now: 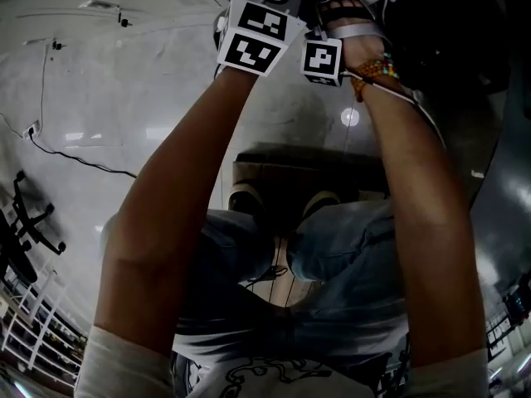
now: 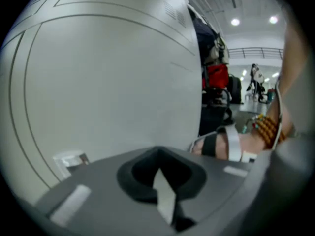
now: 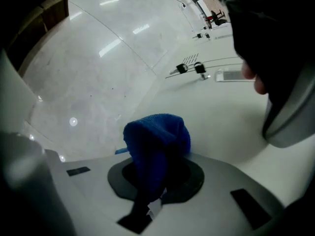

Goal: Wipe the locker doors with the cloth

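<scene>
A pale grey locker door (image 2: pixel 108 82) fills the left gripper view, with a small label holder (image 2: pixel 71 160) low on it. My left gripper (image 2: pixel 165 200) is close in front of the door; its jaws look shut with nothing in them. A blue cloth (image 3: pixel 157 141) bunches up out of my right gripper (image 3: pixel 152 200), which is shut on it, and the cloth's end lies near the locker door (image 3: pixel 221 112). In the head view both marker cubes (image 1: pixel 253 36) are raised side by side at the top; the jaws are hidden there.
The person's right wrist with a bead bracelet (image 2: pixel 268 129) is just right of the left gripper. A latch (image 3: pixel 199 69) and vent slots (image 3: pixel 189 59) sit on the door. Below are the feet on a wooden step (image 1: pixel 282 172), a floor cable (image 1: pixel 75 156), and hanging bags (image 2: pixel 216 75).
</scene>
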### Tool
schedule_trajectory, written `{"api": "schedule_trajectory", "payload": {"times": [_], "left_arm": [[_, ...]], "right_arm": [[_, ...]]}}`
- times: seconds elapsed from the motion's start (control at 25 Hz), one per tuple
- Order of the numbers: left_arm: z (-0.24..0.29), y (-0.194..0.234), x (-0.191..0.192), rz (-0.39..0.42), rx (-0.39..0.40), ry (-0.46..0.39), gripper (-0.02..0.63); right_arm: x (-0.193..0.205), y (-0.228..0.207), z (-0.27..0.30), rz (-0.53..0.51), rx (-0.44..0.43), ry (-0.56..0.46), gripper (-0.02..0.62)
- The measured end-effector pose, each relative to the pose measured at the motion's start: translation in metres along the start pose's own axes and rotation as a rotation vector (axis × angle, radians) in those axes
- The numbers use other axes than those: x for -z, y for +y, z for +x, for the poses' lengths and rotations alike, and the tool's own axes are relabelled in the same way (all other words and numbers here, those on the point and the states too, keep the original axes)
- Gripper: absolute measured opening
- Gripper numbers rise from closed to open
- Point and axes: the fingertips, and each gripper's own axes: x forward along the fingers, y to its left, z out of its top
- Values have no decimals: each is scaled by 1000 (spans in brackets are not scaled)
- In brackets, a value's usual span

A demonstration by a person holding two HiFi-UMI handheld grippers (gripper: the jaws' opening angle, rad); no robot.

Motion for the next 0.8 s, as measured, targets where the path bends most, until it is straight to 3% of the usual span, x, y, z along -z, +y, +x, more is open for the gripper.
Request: {"api": "schedule_trajectory", "payload": {"times": [0.16, 0.44, 0.6, 0.8], "left_arm": [[8, -3, 17, -21, 9, -28, 2], [4, -8, 55, -13, 4, 50, 2], [-7, -4, 38, -33, -18, 33, 2], [-38, 1, -17, 19, 1, 17, 2]], "right_arm": [[-10, 30, 31, 5, -52, 25, 46], [-18, 54, 56, -40, -95, 23, 46], [-5, 37, 35, -3, -99, 35, 46], [17, -20, -28, 100, -30, 8, 46]]}}
